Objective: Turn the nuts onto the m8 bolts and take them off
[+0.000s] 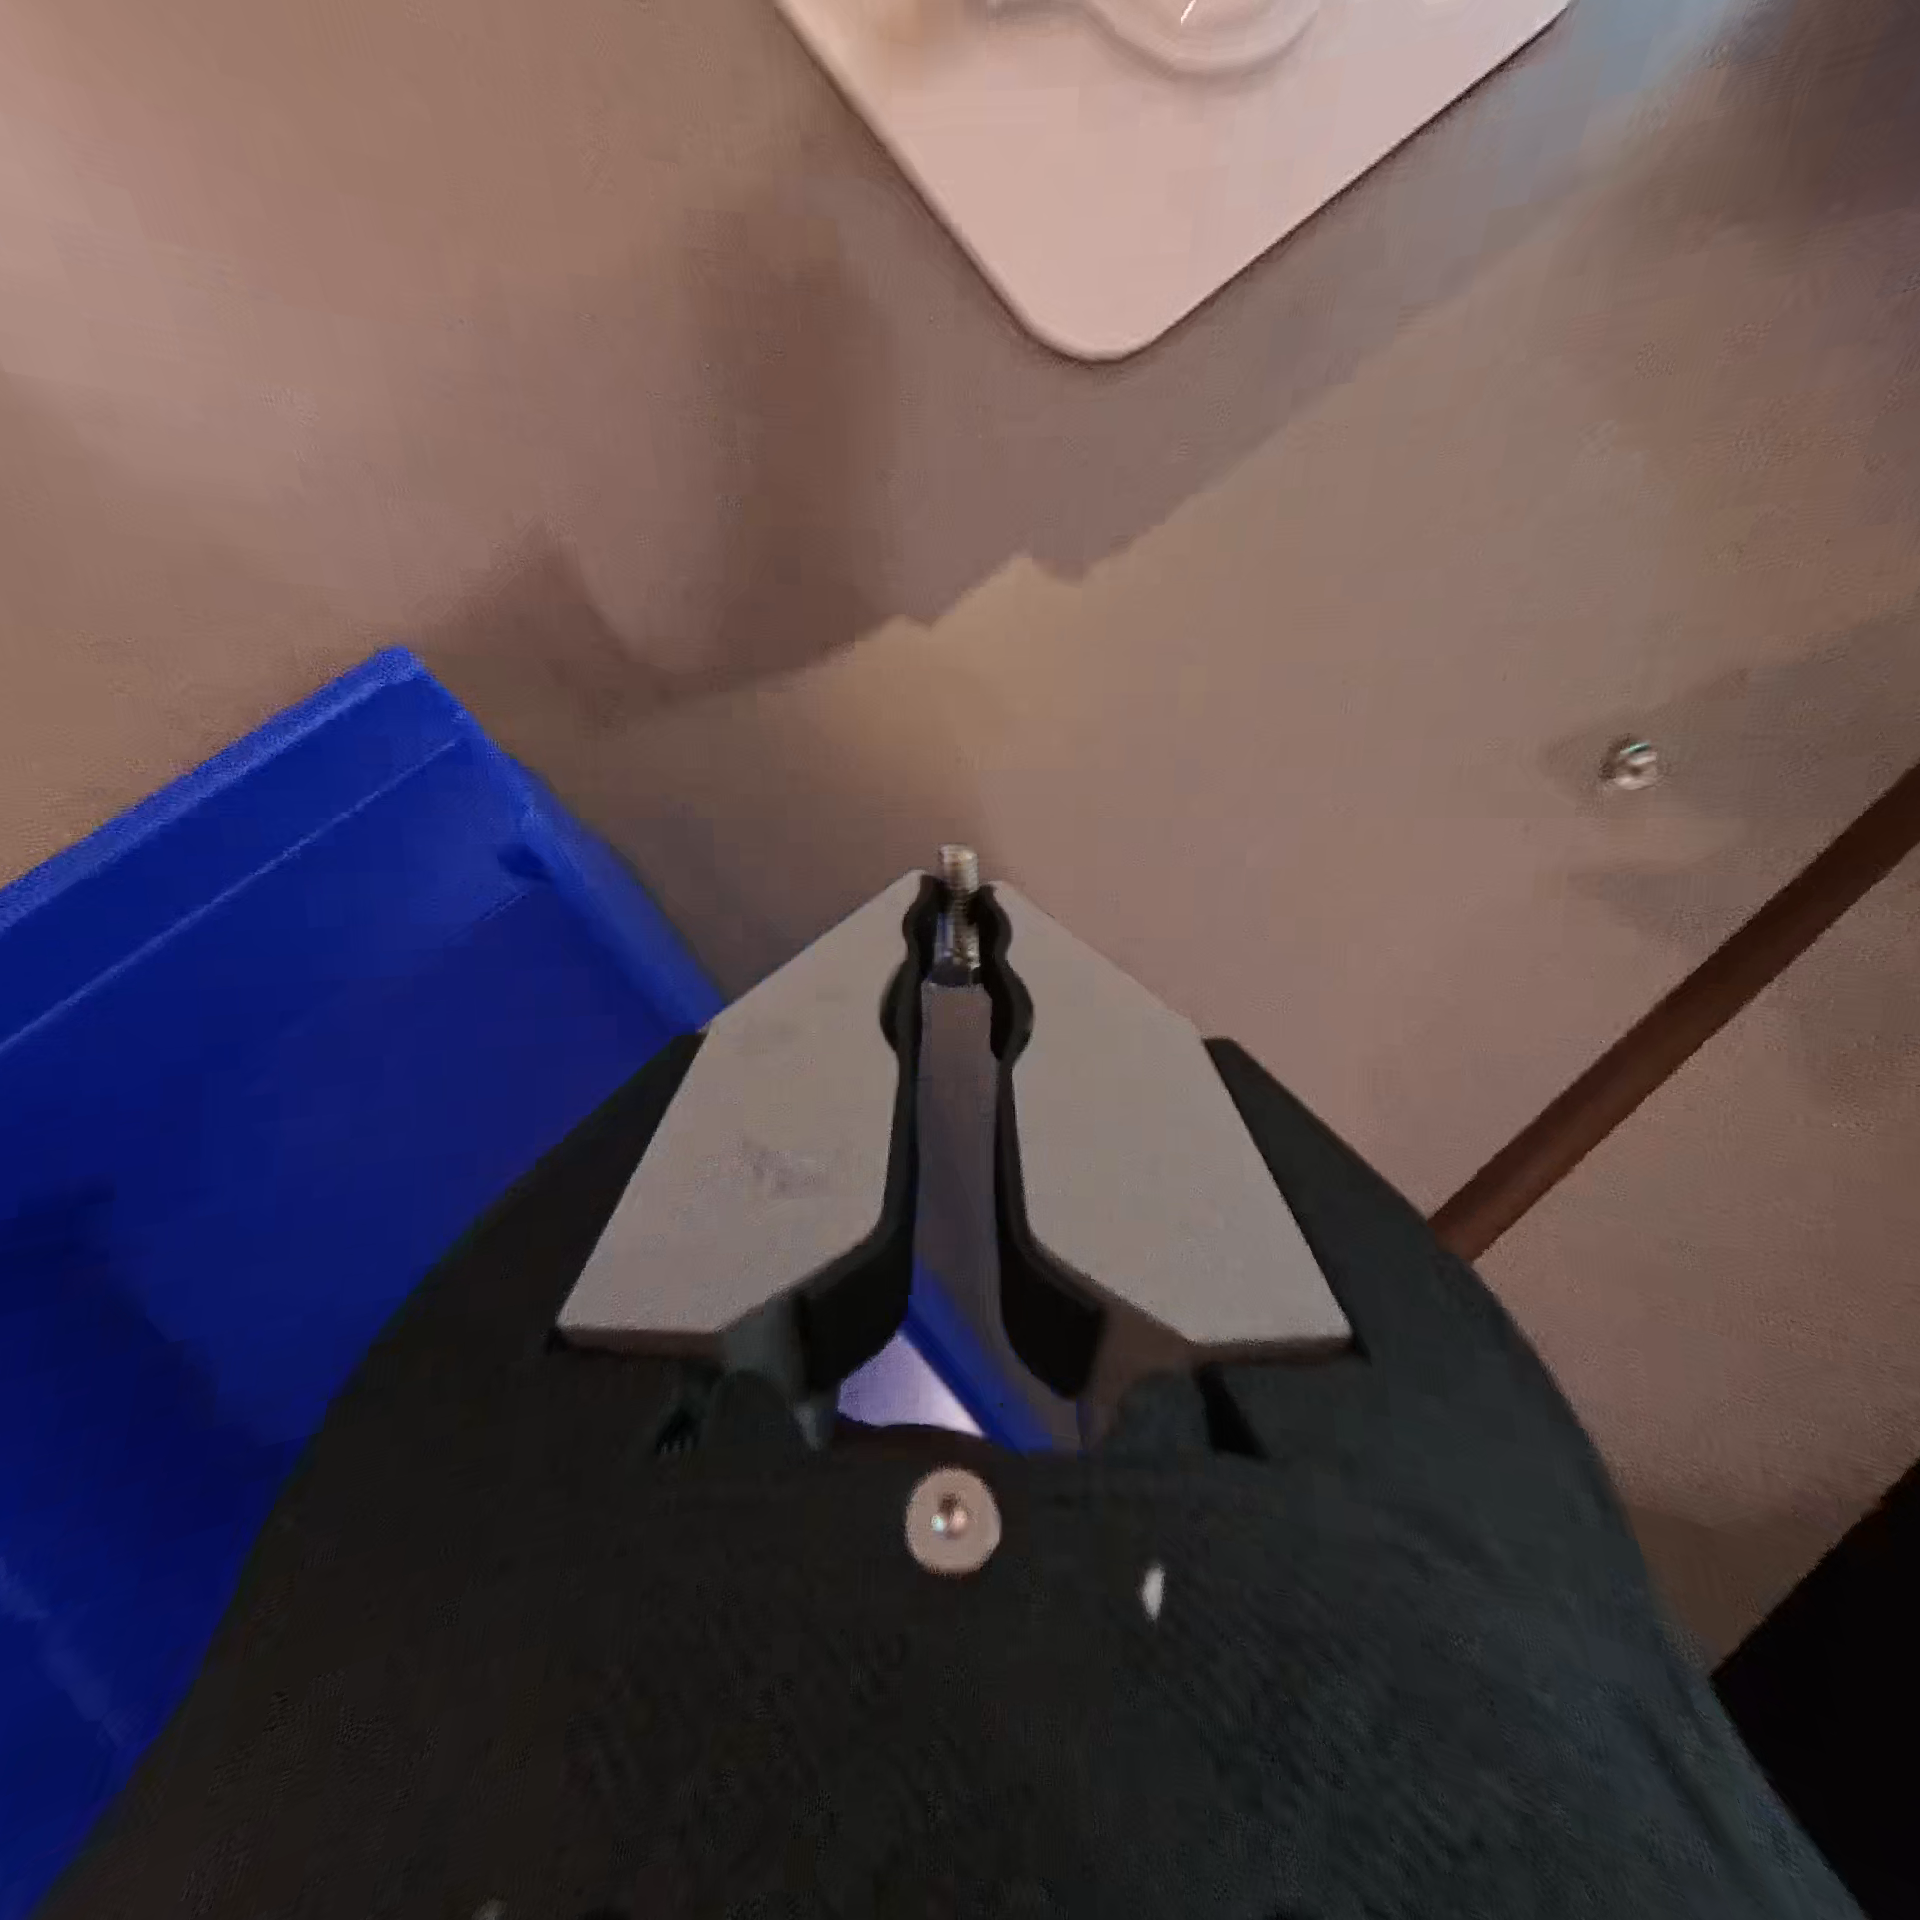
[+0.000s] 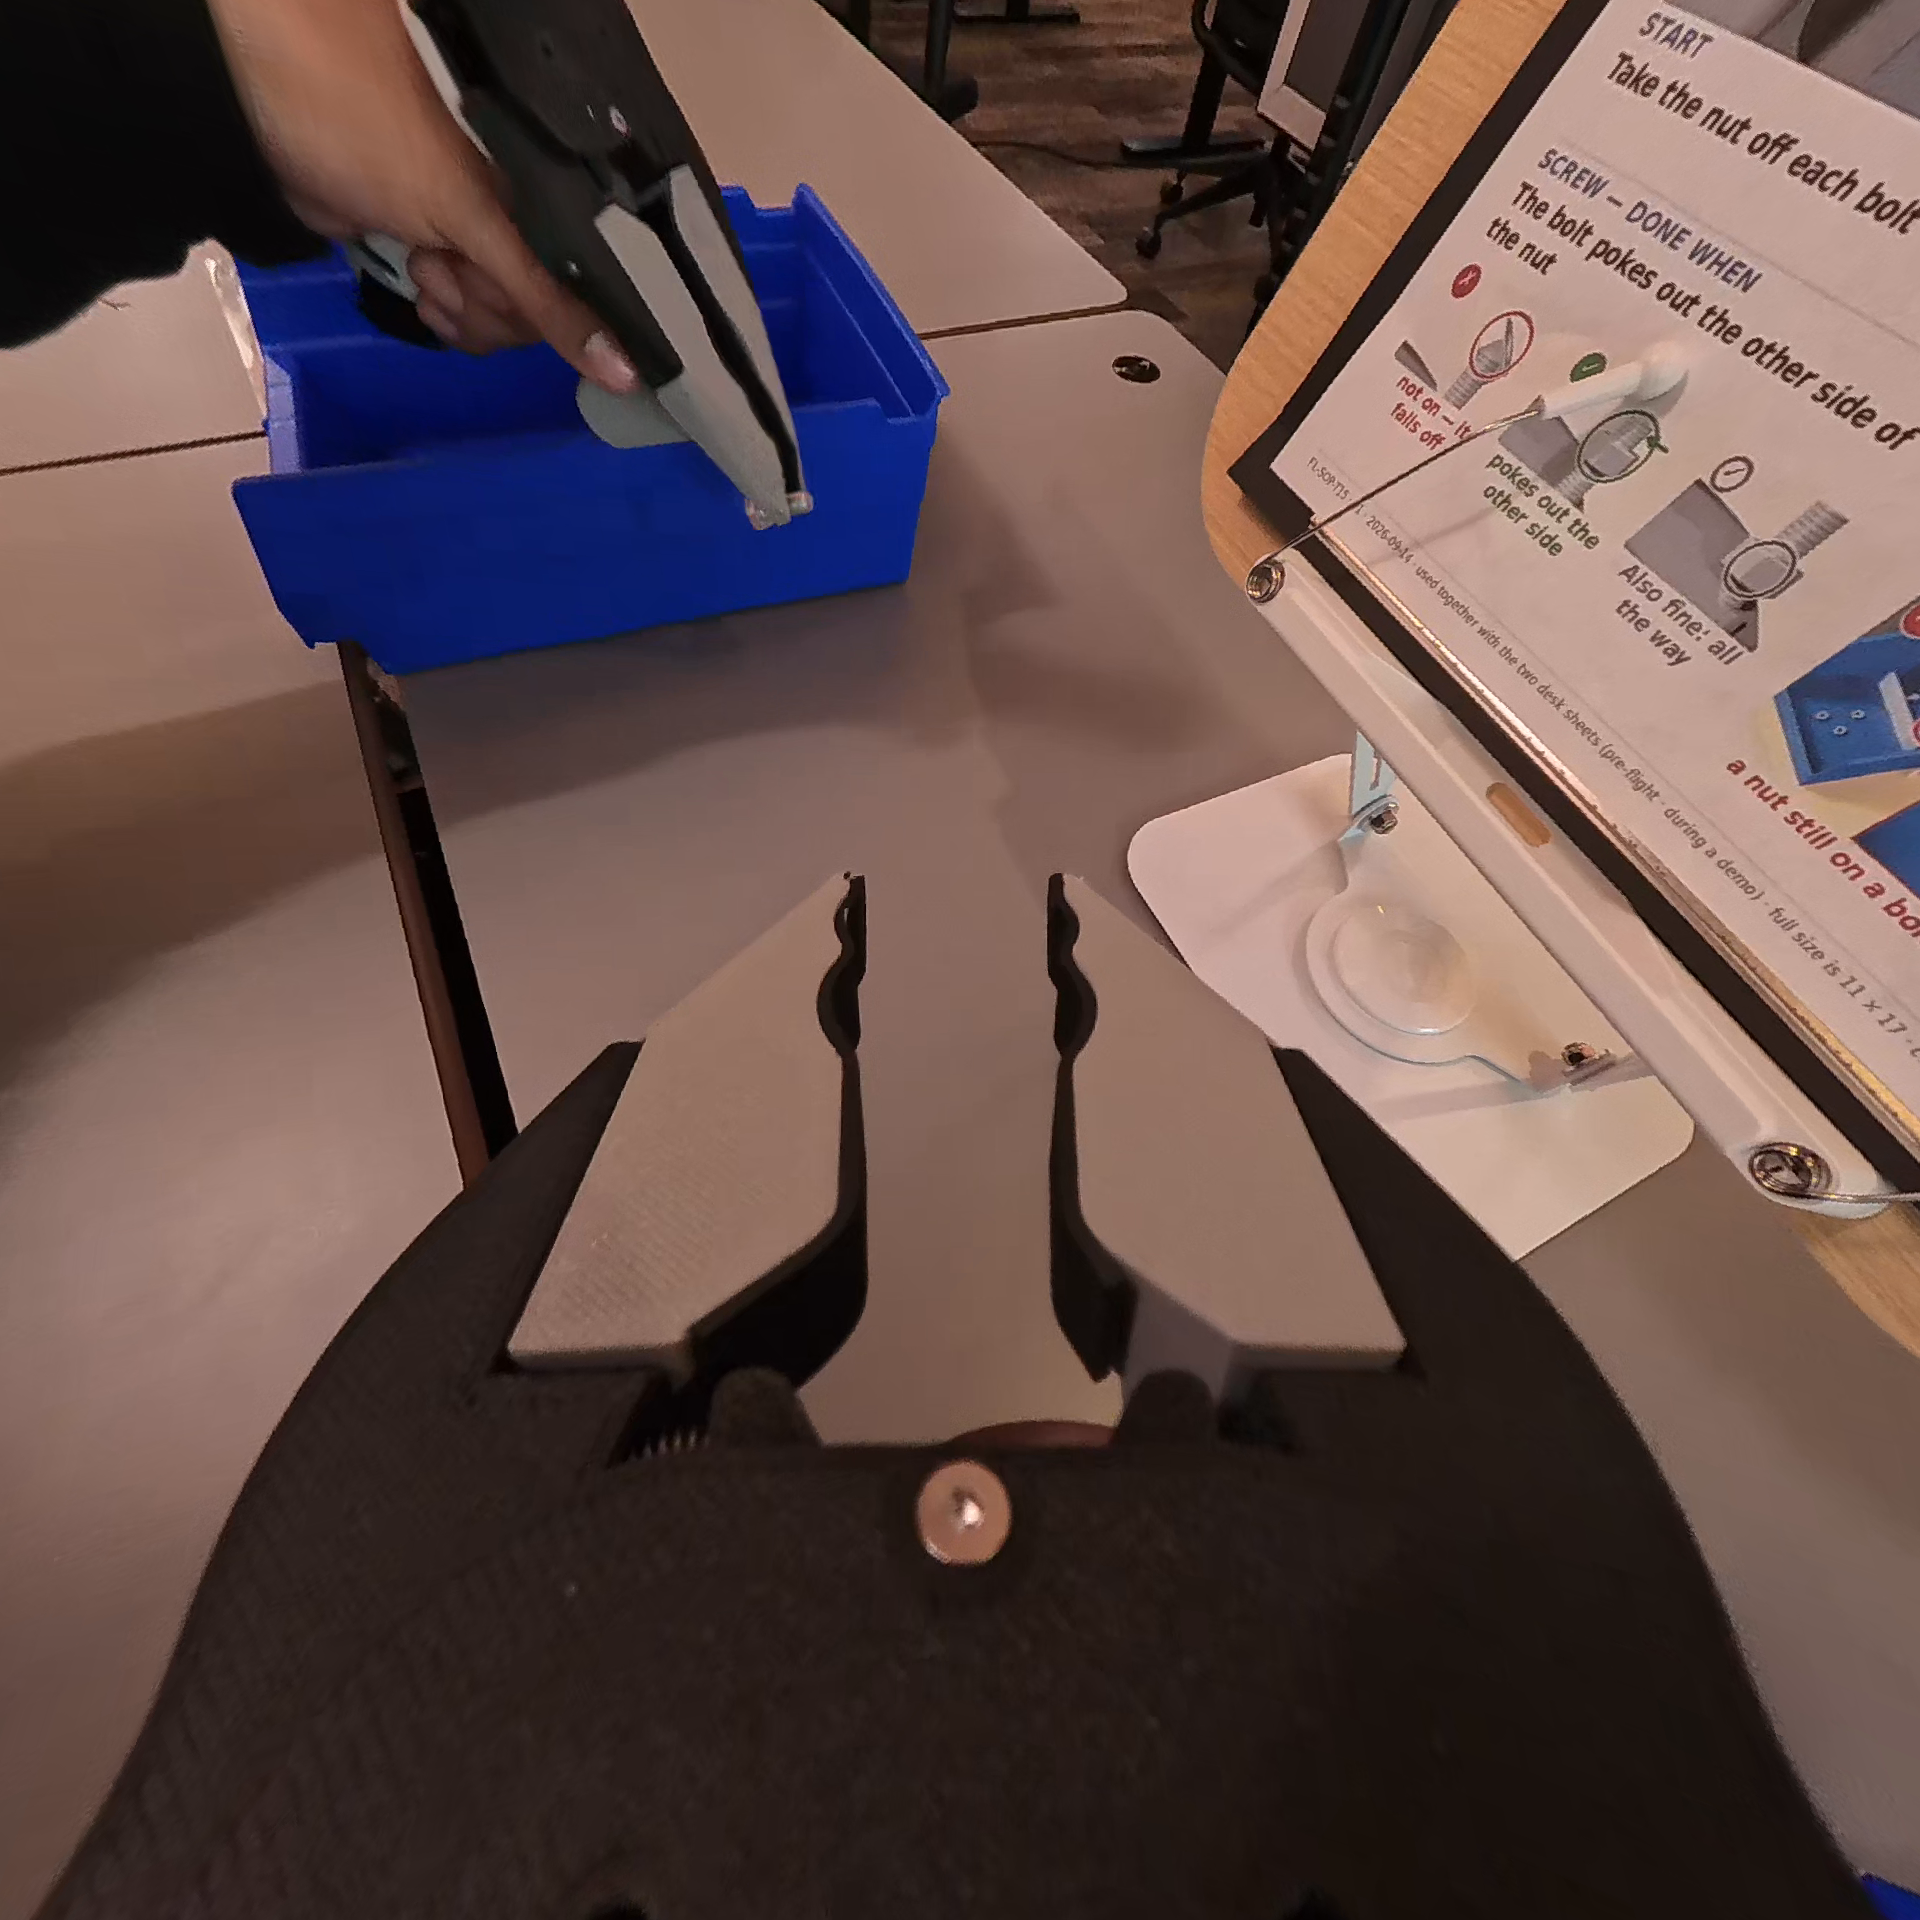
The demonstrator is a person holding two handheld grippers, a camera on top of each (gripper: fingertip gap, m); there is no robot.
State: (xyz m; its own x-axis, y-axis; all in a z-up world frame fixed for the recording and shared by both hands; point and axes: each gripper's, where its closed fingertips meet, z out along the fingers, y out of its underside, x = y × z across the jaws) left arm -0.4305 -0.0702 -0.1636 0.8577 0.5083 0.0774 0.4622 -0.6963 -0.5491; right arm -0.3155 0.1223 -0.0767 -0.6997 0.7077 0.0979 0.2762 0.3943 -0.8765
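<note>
My left gripper (image 1: 954, 894) is shut on a small silver bolt (image 1: 954, 871); its threaded end sticks out past the fingertips. It hangs just beside the blue bin (image 1: 260, 987), above the grey table. In the right wrist view the left gripper (image 2: 779, 506) points down at the near wall of the blue bin (image 2: 582, 561), with the bolt (image 2: 781, 508) at its tip. My right gripper (image 2: 954, 883) is open and empty, low over the table in front of the bin. No nut shows in either view.
A white stand base (image 2: 1403, 997) holds a tilted instruction sheet (image 2: 1662, 416) on a wooden board at the right. A seam (image 2: 416, 831) runs between tabletops. A screw head (image 1: 1629, 766) sits in the table. A person's hand (image 2: 457, 270) holds the left gripper. Office chairs stand behind. There is about 25 centimeters between the tips of the two grippers.
</note>
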